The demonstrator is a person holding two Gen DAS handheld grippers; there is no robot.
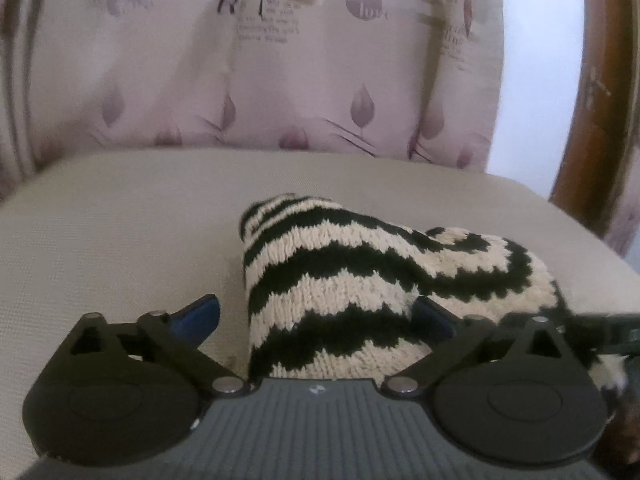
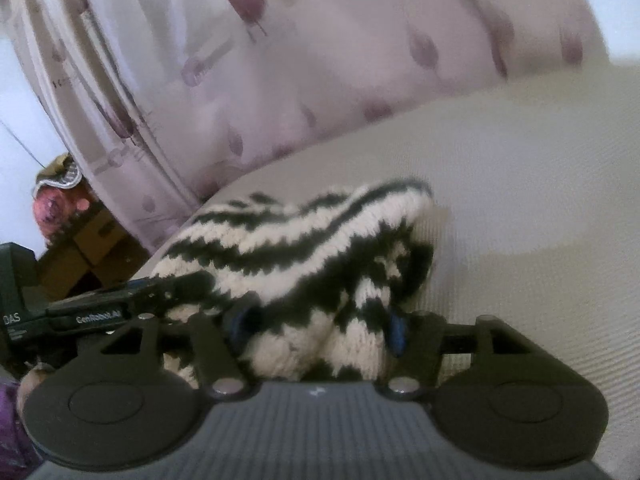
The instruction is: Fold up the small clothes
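Observation:
A black-and-cream striped knit garment [image 1: 360, 272] lies bunched on the beige seat cushion [image 1: 120, 240]. My left gripper [image 1: 316, 316] stands wide open around its near end. The left blue pad [image 1: 200, 314] is clear of the wool and the right pad is tucked against it. In the right wrist view the same knit [image 2: 304, 248] fills the gap of my right gripper [image 2: 318, 326]. Both blue pads [image 2: 396, 330] touch the bunched wool, and the jaws stand about half apart. The left gripper's black body [image 2: 92, 316] shows at the left.
A floral lilac cushion [image 1: 260, 80] stands behind the seat as a backrest. A brown wooden armrest [image 1: 592, 112] curves up at the right. Cardboard boxes [image 2: 92, 248] and a pink bundle [image 2: 56, 204] sit beyond the seat's left edge. A purple sleeve [image 2: 12, 420] shows bottom left.

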